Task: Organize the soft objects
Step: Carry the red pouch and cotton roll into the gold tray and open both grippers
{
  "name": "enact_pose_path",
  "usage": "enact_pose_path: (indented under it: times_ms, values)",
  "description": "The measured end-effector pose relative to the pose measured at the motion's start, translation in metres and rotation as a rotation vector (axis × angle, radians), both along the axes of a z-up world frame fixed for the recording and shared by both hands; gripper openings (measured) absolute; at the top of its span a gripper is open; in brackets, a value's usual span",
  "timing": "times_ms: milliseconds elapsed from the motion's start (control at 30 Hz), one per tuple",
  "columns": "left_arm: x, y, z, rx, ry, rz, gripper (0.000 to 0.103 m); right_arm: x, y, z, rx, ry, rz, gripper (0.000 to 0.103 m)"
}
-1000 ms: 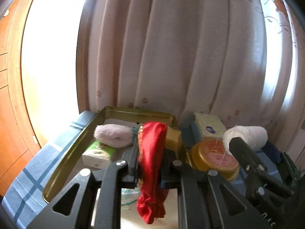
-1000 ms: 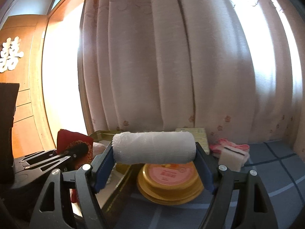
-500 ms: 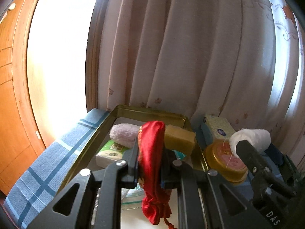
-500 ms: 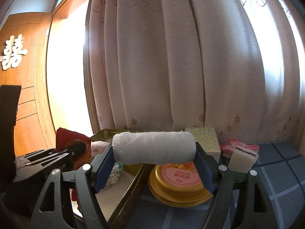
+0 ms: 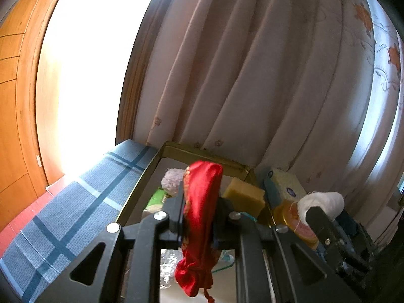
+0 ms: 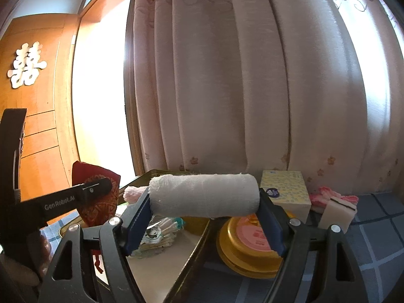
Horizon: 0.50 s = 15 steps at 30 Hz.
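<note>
The left gripper [image 5: 199, 217] is clamped tight on a red satin drawstring pouch [image 5: 200, 212], which stands up between its 2 black fingers [image 5: 174, 212] and hangs down below them, bunched at the bottom with a short red cord. In the right wrist view the same pouch [image 6: 97, 194] shows a gold embroidered pattern on its side, pinched by the left gripper [image 6: 101, 188] at the left edge of the picture.

The right gripper [image 6: 204, 214] holds a rolled white gauze-like towel [image 6: 204, 194] lengthwise between its 2 blue-padded fingers [image 6: 137, 217], the jaws standing wide and pressing on both ends of the roll. From the left wrist view the roll [image 5: 323, 202] appears end-on at the right, above the round tin.

Both held things hang over or near a shallow gold-coloured metal tray [image 5: 202, 151] that sits on a blue checked cloth [image 5: 83, 202] in front of a pale flowered curtain [image 6: 252, 88]. Inside the tray lie a fluffy pink rolled cloth [image 5: 171, 180], a green and white packet [image 5: 157, 199], a tan rectangular sponge block [image 5: 243, 197] and some crumpled wrappers [image 6: 159, 232].

Just right of the tray, on the cloth, stand a round gold tin with a pink lid [image 6: 248, 242], a yellow patterned tissue box [image 6: 285, 192], a white block sponge with a dark stripe [image 6: 338, 212] and a pink frilly cloth [image 6: 325, 194] behind it.
</note>
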State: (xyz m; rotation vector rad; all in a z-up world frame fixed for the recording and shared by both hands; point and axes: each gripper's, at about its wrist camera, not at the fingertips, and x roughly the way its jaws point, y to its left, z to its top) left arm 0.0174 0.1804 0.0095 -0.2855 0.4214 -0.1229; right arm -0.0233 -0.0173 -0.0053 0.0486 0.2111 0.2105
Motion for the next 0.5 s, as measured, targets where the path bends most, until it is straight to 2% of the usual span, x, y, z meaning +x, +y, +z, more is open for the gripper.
enact_pose_path:
  times_ms: [333,500]
  values:
    - [0.002,0.0,0.012,0.038,-0.017,0.001,0.013,0.008,0.005,0.008,0.007,0.009,0.031,0.079]
    - [0.017,-0.005,0.013,0.07,0.021,0.02,0.013,0.029,0.008,0.011,0.052,0.079,0.069,0.079]
